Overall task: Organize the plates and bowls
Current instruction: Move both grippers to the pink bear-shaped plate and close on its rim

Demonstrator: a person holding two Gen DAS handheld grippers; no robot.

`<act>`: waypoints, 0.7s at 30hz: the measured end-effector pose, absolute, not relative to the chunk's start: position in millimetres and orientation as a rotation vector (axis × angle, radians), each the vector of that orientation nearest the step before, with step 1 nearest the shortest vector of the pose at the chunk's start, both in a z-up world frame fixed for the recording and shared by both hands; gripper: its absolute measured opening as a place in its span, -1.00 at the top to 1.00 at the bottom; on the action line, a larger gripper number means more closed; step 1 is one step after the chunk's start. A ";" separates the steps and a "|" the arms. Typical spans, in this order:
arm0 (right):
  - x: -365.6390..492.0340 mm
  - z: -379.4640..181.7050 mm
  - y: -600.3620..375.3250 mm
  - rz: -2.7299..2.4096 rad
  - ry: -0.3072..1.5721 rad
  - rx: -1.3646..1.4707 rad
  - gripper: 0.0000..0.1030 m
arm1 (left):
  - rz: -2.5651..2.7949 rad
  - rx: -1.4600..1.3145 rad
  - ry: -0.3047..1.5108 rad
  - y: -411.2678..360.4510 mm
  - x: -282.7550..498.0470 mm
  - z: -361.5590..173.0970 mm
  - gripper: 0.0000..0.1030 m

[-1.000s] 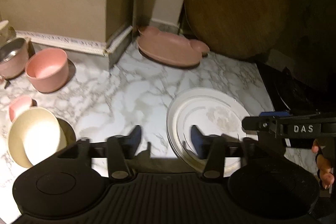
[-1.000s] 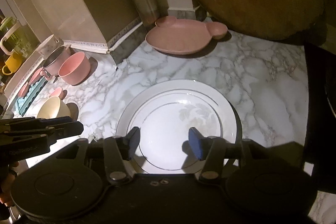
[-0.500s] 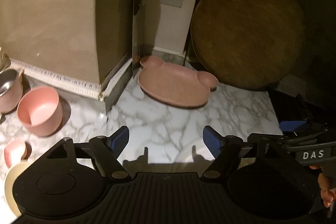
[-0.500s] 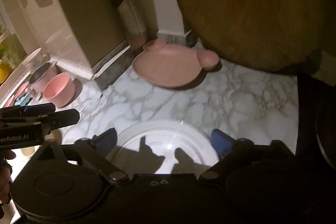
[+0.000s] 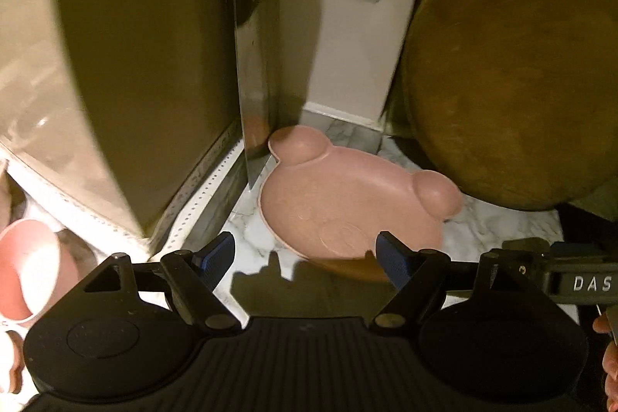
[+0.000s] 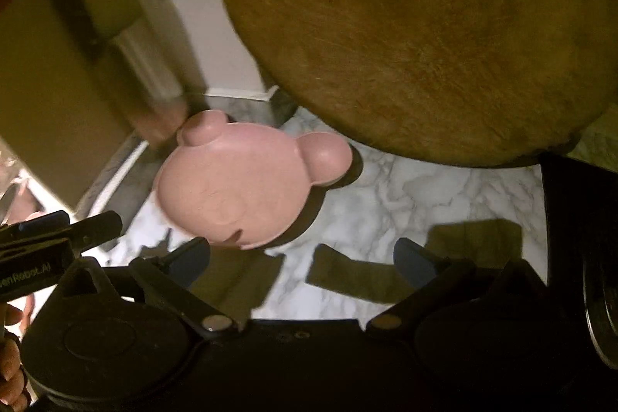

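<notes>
A pink bear-shaped plate (image 5: 347, 203) lies on the marble counter (image 5: 247, 222) in the back corner, its two ears toward the wall. My left gripper (image 5: 305, 257) is open just in front of it, and the plate's near rim sits between the blue pads without touching them. In the right wrist view the same plate (image 6: 235, 188) lies ahead and to the left of my right gripper (image 6: 303, 261). That gripper is wide open over bare marble (image 6: 417, 195), with nothing between its fingers. A pink bowl (image 5: 27, 269) shows at the far left.
A big round wooden board (image 5: 510, 72) leans against the wall right behind the plate. An upright metal blade (image 5: 251, 103) stands at the wall corner beside the plate's left ear. A dark appliance edge (image 6: 579, 219) borders the counter on the right. The two grippers are side by side, close together.
Both grippers have opened wider and moved forward, off the white plate toward the back corner. The white plate has left both views and the pink bear plate now lies just ahead.
</notes>
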State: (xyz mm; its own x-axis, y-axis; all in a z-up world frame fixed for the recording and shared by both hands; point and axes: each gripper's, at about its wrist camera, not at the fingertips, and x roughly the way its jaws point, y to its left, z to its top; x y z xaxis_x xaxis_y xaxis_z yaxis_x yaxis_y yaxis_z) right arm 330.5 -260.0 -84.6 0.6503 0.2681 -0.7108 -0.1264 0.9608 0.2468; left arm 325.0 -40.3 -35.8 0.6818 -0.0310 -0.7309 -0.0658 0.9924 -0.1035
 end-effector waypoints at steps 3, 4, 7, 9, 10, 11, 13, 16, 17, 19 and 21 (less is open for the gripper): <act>356.0 -95.7 -258.4 0.220 0.865 0.167 -0.89 | 0.043 -0.123 0.854 -40.8 348.4 -48.6 -0.55; 363.7 -99.1 -258.3 0.221 0.878 0.168 -0.88 | 0.049 -0.122 0.864 -41.0 355.8 -52.8 -0.55; 383.6 -107.6 -255.2 0.225 0.913 0.177 -0.85 | 0.072 -0.119 0.886 -40.7 374.1 -64.0 -0.55; 394.9 -111.7 -250.1 0.229 0.932 0.180 -0.82 | 0.083 -0.116 0.899 -41.1 383.9 -69.7 -0.55; 399.6 -113.8 -248.0 0.232 0.941 0.183 -0.81 | 0.086 -0.113 0.904 -41.4 388.6 -72.7 -0.55; 404.2 -115.8 -245.7 0.237 0.950 0.185 -0.79 | 0.086 -0.108 0.911 -42.1 393.3 -75.9 -0.55; 411.9 -117.9 -241.6 0.243 0.964 0.187 -0.74 | 0.091 -0.101 0.920 -43.1 401.3 -80.8 -0.55; 423.6 -124.1 -236.9 0.250 0.987 0.195 -0.56 | 0.093 -0.099 0.930 -43.0 409.1 -86.0 -0.55; 425.4 -125.7 -236.8 0.252 0.994 0.202 -0.48 | 0.095 -0.098 0.933 -43.4 411.6 -87.4 -0.55; 429.8 -129.9 -237.4 0.259 1.014 0.221 -0.44 | 0.101 -0.097 0.939 -43.3 415.5 -89.8 -0.55; 432.8 -132.4 -238.2 0.263 1.024 0.234 -0.27 | 0.102 -0.101 0.944 -42.6 418.9 -92.1 -0.55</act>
